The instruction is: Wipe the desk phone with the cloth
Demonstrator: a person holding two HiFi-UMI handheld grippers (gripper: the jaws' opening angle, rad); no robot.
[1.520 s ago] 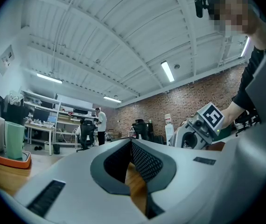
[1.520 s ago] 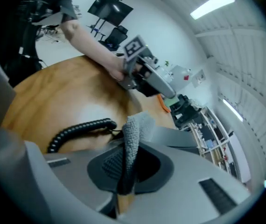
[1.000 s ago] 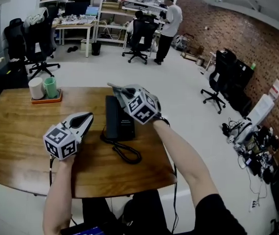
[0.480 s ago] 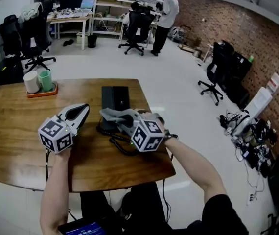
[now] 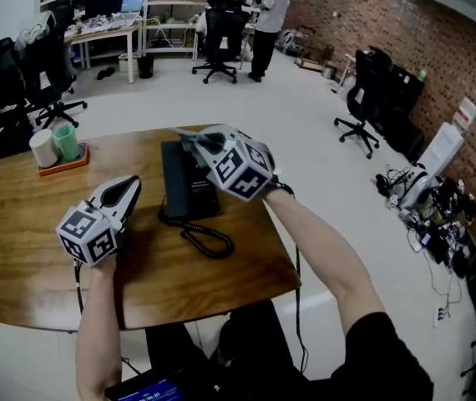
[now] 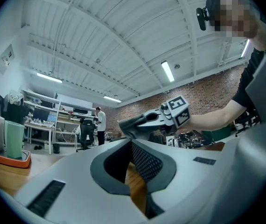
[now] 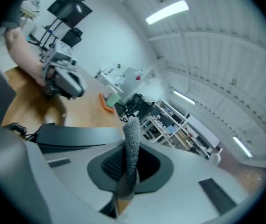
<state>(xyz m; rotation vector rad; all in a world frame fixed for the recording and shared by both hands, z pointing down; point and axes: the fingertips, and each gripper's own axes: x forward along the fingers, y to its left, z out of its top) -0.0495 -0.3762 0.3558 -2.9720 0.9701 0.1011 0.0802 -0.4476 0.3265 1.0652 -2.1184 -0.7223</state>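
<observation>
The black desk phone (image 5: 181,187) lies on the wooden table (image 5: 21,249), its coiled cord (image 5: 202,240) trailing toward me. My right gripper (image 5: 203,145) is shut on a grey cloth (image 5: 189,136) and hovers over the phone's far right part. In the right gripper view the cloth (image 7: 132,141) stands pinched between the jaws, with the phone (image 7: 72,133) just beyond. My left gripper (image 5: 124,192) rests left of the phone, jaws together with nothing between them. The left gripper view shows its jaws (image 6: 132,146) closed, with the right gripper (image 6: 148,120) ahead.
An orange tray (image 5: 61,165) with a white cup and a green cup sits at the table's far left. The table's right edge (image 5: 281,249) is close to the phone. Office chairs, shelves and a standing person (image 5: 269,7) are across the room.
The right gripper with the cloth has swept from the phone's near end back up toward its far end. The left gripper has stayed beside the phone.
</observation>
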